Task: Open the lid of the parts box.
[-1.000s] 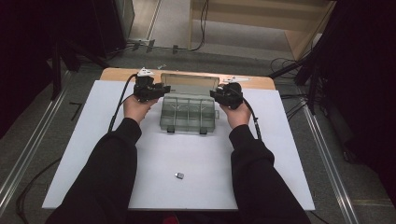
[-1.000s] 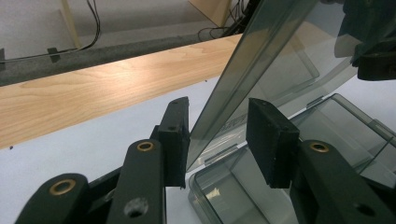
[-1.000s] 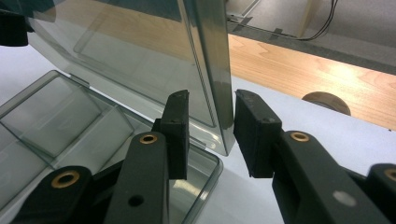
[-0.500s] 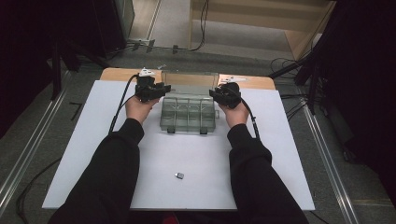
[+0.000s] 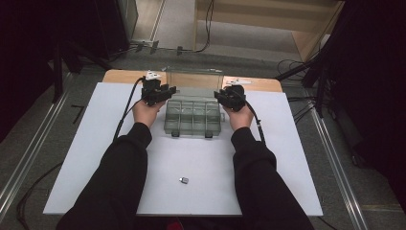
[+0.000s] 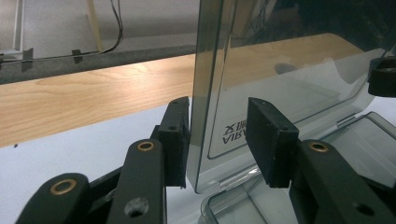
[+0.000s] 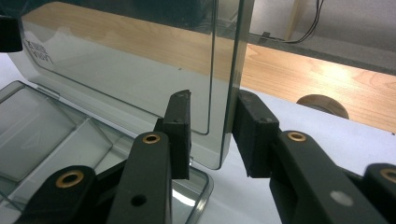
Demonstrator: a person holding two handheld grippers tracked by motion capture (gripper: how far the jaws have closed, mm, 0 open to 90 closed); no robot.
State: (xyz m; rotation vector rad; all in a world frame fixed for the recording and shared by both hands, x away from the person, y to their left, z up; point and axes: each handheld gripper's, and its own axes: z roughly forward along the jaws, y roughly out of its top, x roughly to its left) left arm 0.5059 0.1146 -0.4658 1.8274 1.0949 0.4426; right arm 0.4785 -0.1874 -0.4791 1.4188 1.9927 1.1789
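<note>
The small grey part (image 5: 184,180) on the white tabletop (image 5: 287,158) is too tiny to identify. The clear compartment box (image 5: 191,117) lies centred; its smooth upright lid (image 5: 194,77) stands between the half-open jaws of left gripper (image 6: 217,135) and right gripper (image 7: 212,133), neither gripping.

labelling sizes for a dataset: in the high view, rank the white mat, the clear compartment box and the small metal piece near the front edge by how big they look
1. white mat
2. clear compartment box, lid raised
3. small metal piece, tiny
</note>
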